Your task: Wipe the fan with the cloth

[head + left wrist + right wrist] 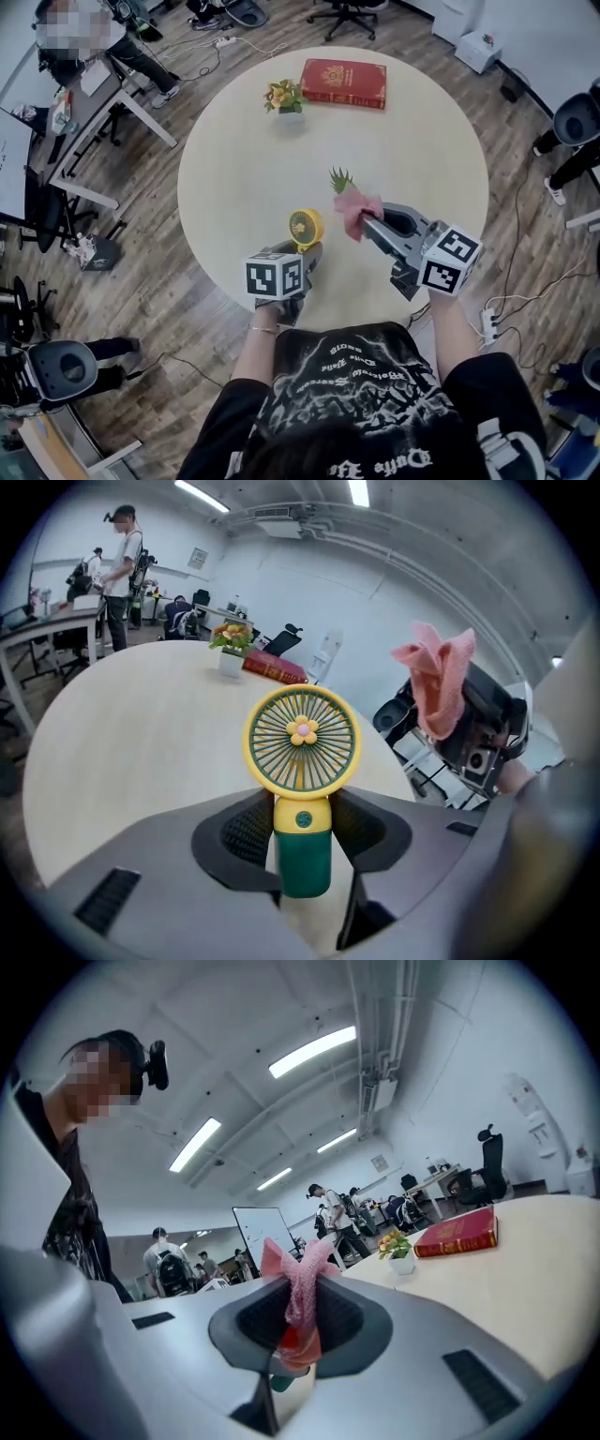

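- Fan [302, 761], centre of your left gripper view: smooth plastic, slight sheen.
- Cloth [298, 1288], centre of your right gripper view: pink open-textured knit, matt.
- Table [244, 169]: pale, smooth, matt top.
- Book [343, 83], top of your head view: glossy red cover.
- Floor [159, 272], left side: wood-look planks.

Black T-shirt [356, 375], white print

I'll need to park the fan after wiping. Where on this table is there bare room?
The left half of the table, from the flower pot to the near rim, is bare; so is the right side below the red book. Crowded: the near middle, with the fan, the cloth and a green leafy thing.
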Demonstrator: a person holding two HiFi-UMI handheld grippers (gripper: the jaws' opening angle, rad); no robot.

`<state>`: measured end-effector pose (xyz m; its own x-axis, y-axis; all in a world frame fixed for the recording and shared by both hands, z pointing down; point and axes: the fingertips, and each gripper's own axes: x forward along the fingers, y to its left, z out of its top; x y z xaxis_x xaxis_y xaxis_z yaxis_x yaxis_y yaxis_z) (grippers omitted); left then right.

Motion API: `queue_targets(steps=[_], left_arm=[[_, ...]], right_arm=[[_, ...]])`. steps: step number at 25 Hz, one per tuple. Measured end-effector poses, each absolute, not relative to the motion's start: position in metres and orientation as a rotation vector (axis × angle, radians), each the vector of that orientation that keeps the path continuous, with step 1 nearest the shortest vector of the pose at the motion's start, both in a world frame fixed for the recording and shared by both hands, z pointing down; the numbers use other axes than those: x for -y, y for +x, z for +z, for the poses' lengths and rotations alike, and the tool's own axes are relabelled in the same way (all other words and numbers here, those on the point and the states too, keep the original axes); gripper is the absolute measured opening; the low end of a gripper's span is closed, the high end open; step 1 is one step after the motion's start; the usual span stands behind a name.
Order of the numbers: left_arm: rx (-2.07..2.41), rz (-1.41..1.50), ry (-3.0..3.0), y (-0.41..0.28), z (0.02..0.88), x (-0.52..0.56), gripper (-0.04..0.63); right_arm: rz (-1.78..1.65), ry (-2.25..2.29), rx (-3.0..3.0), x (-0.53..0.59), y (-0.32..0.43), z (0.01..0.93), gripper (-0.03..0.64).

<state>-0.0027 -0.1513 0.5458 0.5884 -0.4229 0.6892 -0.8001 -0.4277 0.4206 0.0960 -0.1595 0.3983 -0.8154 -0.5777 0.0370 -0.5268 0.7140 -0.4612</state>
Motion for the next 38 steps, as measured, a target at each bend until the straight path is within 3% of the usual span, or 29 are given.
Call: queue_targets(steps=[7,18,32,33,35,38], left_arm=[[1.103,1.016,2.030,-0.027,0.586,0.165,0.199],[1.076,1.348,2.054,-0.031,0.624,0.164,0.199],[1.033,1.295,2.030,-0.036,0.630,0.162,0.203],[1.039,1.281,2.032,-0.036,0.629,0.162,0.216],[1.040,1.265,2.034,-0.039,0.628,0.161,0.310],[1.082,1.246,1.992,-0.052,0.620,0.153,0.314]], right_arm=[[-0.910,-1.011,-2.619,0.138,0.130,0.442,0.055],[-1.106,-1.047,-2.541,0.098,0.140,0.490,0.057],[-1.115,-1.029,-2.473,0.102,0.132,0.481,0.057],[-1.110,-1.032,-2.469,0.103,0.131,0.480,0.057],[-1.099,-1.051,-2.478,0.106,0.130,0.480,0.058],[-1.058,-1.111,-2.498,0.109,0.129,0.478,0.061]])
